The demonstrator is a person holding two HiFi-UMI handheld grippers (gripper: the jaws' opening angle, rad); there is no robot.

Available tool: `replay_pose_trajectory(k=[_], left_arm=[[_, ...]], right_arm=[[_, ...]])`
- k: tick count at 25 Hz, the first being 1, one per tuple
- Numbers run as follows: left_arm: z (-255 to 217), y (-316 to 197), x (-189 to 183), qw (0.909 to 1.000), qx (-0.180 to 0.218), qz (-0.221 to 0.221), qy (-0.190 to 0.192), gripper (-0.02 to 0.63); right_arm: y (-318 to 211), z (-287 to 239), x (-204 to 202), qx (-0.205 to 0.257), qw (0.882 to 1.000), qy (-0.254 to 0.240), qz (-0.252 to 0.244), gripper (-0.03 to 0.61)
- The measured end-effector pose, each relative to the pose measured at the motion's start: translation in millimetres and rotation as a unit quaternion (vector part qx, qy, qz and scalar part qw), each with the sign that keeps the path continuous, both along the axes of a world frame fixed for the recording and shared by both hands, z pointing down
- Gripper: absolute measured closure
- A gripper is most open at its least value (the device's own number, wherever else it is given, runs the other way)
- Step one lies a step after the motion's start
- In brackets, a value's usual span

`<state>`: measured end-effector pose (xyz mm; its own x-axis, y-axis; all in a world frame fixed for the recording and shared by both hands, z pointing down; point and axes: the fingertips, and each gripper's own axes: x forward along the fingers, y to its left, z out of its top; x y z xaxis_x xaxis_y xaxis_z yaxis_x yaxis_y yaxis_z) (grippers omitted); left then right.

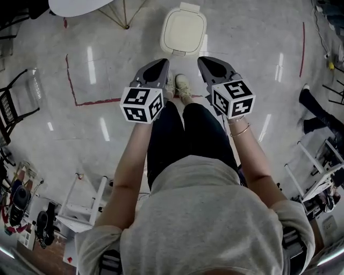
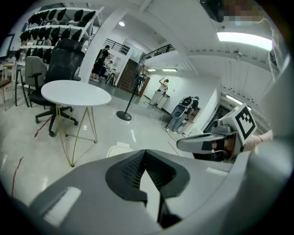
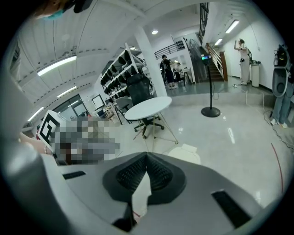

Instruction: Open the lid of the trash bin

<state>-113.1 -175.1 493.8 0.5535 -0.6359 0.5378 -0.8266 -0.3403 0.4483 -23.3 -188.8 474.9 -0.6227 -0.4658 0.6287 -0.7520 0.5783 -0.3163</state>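
- Bin (image 1: 183,52) on floor (image 1: 118,64), straight ahead of shoes (image 1: 180,86); lid (image 1: 183,29) down and flat. Also visible just past the jaw tips in the left gripper view (image 2: 120,149) and the right gripper view (image 3: 186,151).
- Left gripper (image 1: 160,65): jaws pressed together, nothing between.
- Right gripper (image 1: 208,63): jaws likewise closed tip to tip, empty.
- Both held high, well apart from the bin; no contact yet.
- Risk: reaching the lid rim with jaws shut. No purchase on the edge, only a push. Spread before contact.
- Risk: shoving the bin across the glossy floor through sideways pressure. Probably light and unbraced.
- Risk: prying at the hinge side. Hinge likely at the far tab (image 1: 188,7), but not certain from here.
- Risk: shallow pinch on the smooth lid, then slip and drop back.
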Motion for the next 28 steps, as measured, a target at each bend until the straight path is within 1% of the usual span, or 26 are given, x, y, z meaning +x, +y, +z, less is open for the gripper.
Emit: replay_pose_trajectory(k=[6,12,19,21,25,28], left_arm=[[40,7,-9,0.9996,-0.029,-0.007,-0.001,0.604],[84,20,-9,0.9988,-0.047,0.008,-0.016,0.604],[138,23,-2,0.9971,-0.076,0.006,-0.005,0.604],[157,26,0,0.9963,-0.085,0.002,-0.009,0.604],[187,34,7,0.9941,-0.103,0.008,-0.032,0.604],[202,32,18,0.9937,-0.108,0.015,-0.025,0.604]], right_arm=[[1,41,-7,-0.02,1.0,0.009,0.002,0.571],[8,98,-5,-0.057,0.998,0.013,0.018,0.571],[22,164,-11,-0.088,0.996,0.024,0.012,0.571],[24,187,-12,-0.098,0.995,0.025,0.02,0.571],[21,225,-14,-0.12,0.992,0.023,0.039,0.571],[11,248,-15,-0.131,0.99,0.024,0.038,0.571]])
